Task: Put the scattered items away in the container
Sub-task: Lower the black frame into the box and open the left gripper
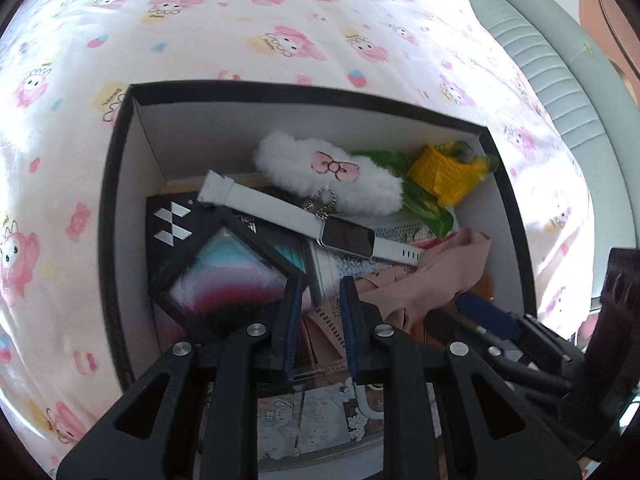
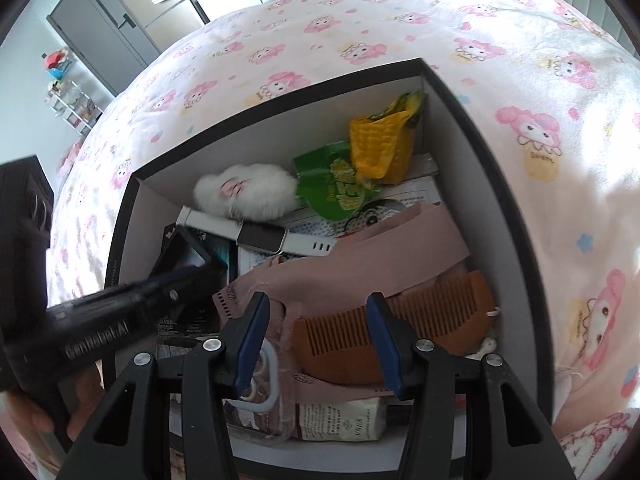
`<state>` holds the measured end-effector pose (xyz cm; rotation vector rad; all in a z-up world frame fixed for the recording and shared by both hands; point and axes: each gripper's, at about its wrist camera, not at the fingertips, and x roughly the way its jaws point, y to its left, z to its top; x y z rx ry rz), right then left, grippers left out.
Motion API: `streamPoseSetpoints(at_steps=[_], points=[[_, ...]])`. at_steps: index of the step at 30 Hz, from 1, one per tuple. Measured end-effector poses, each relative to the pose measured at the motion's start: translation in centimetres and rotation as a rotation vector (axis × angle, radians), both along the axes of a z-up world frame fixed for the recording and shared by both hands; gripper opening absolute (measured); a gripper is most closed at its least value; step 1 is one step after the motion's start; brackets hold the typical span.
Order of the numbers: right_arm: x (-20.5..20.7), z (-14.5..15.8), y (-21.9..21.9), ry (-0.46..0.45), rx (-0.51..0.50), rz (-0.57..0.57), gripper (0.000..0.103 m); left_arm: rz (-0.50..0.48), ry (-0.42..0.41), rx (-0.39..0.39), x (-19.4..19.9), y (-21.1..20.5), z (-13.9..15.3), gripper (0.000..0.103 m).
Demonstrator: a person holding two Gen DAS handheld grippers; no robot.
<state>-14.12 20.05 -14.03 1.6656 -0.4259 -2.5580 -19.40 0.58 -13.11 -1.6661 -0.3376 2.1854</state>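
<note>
Both tools hang over the box (image 1: 120, 184) on the bed (image 1: 280, 32), dropping done; left hand-held gripper (image 1: 320, 300) narrowly apart, empty; right hand-held gripper (image 2: 318, 312) wide apart above the comb (image 2: 432, 320).

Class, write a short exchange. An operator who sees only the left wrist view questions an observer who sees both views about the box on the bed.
Operator: What lies under the right gripper? I see it only from the side.
Observer: A brown wooden comb, lying against the pink cloth near the right-hand wall of the box.
Operator: Are its jaws closed on that comb?
Observer: No. They stand open above it, and the comb's end stops short of one pad.
</note>
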Motion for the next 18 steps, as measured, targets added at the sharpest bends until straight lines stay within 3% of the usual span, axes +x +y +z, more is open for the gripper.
streamPoseSetpoints(at_steps=[4,7,12,14,18], points=[[-0.4,0.3,-0.7,0.009,0.032,0.020,0.047,0.000,0.000,0.022,-1.3,-0.7,1.3,0.019],[-0.9,0.4,-1.0,0.002,0.000,0.033,0.047,0.021,-0.001,0.017,-2.2,-1.4,1.5,0.019],[-2.4,-0.8,-3.7,-0.036,-0.040,0.117,0.047,0.106,-0.016,-0.022,-4.1,-1.3,-0.7,0.019],[-3.1,-1.6,-4.8,-0.063,-0.044,0.132,0.047,0.105,-0.025,-0.007,-4.4,-1.3,-0.9,0.020],[-4.2,-2.5,-6.6,-0.097,-0.064,0.179,0.047,0.105,-0.012,-0.050,-4.2,-1.4,-0.9,0.024]])
